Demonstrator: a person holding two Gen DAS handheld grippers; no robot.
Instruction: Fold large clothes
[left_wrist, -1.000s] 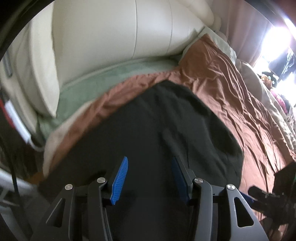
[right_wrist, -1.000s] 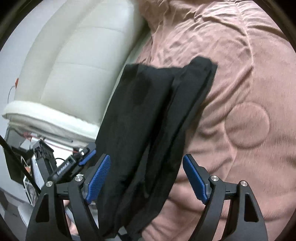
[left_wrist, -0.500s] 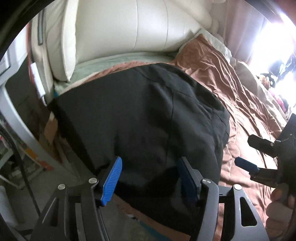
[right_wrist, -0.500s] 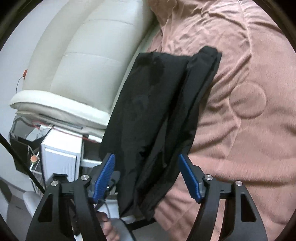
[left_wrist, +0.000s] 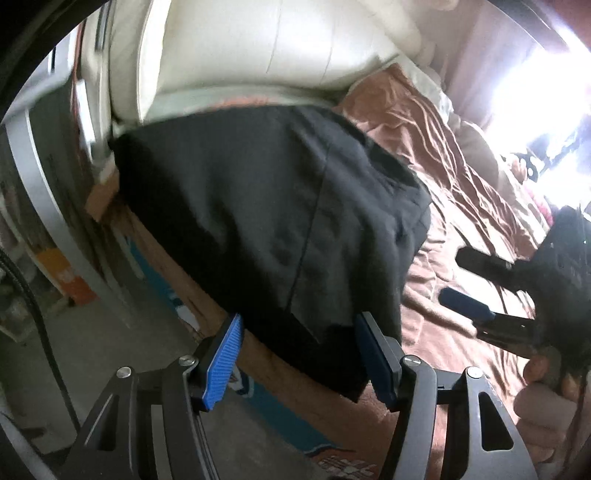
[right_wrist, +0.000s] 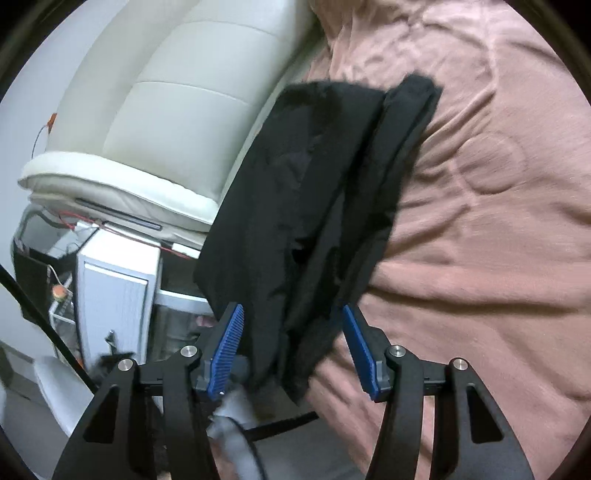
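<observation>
My right claw (right_wrist: 291, 354) has just been closing around the black garment's (right_wrist: 314, 192) overhanging end at the bed's (right_wrist: 480, 258) edge, pads not yet pressing. My left claw (left_wrist: 299, 354) stands apart, empty. I should pinch every layer squarely.

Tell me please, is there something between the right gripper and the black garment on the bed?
Nothing visible is in the way. The black garment lies on the pink-brown bedspread, and its near end already sits between the open fingers of the right gripper, whose jaws have just been closing. The pads do not seem to press it yet.
</observation>
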